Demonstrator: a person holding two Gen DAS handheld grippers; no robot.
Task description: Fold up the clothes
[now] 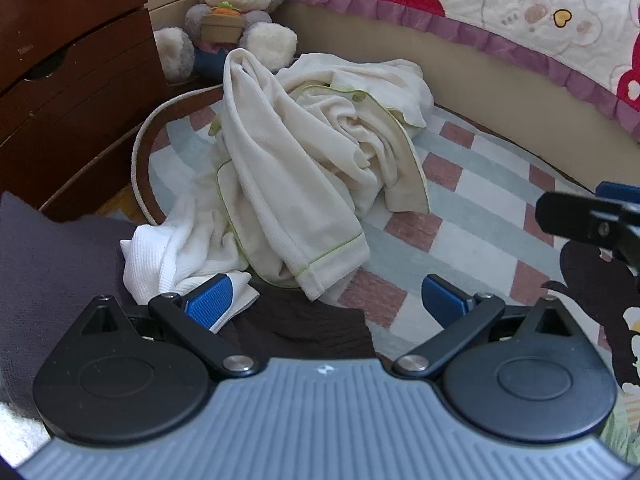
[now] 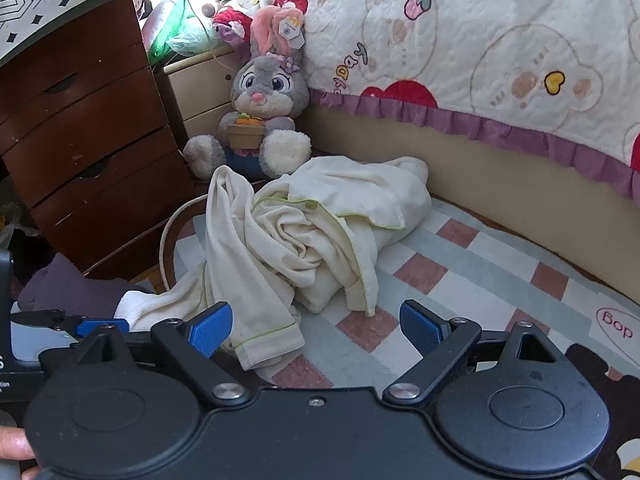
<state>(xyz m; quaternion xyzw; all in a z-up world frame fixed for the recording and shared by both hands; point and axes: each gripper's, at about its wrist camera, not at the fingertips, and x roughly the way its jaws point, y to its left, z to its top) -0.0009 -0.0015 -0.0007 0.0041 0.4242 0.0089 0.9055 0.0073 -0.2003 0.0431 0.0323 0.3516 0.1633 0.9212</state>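
Left gripper (image 1: 326, 300) is sitting low over the near edge of the checked rug (image 1: 480, 216), fingers spread wide, nothing between them. Its left blue pad (image 1: 210, 302) is overlapping the white waffle-knit cloth (image 1: 168, 256) in the left wrist view; can't tell if it's actually touching.

Right gripper (image 2: 316, 326) is also hovering with fingers wide apart, empty. Its left pad (image 2: 212, 330) is sitting just beside the cuff of the cream garment (image 2: 288, 236).

Cream garment (image 1: 304, 160), green piping and a green button on it, is lying crumpled in a heap on the rug, roughly mid-frame in both views. One sleeve or leg is trailing toward the grippers, hem (image 1: 332, 268) closest to the left gripper. White cloth is lying bunched at the heap's near-left side, touching it.

A dark brown fabric piece (image 1: 304, 328) is lying right under the left gripper's gap. A grey-purple cloth (image 1: 52, 264) is lying at far left.

Behind the heap: plush rabbit (image 2: 264, 120) sitting upright against the bed corner, holding a carrot pot. Quilted bedspread (image 2: 460, 32) with purple ruffle is hanging over the bed side. Brown drawer chest (image 2: 80, 128) is standing to the left.

In the right wrist view, a fingertip (image 2: 14, 446) is showing at bottom left.
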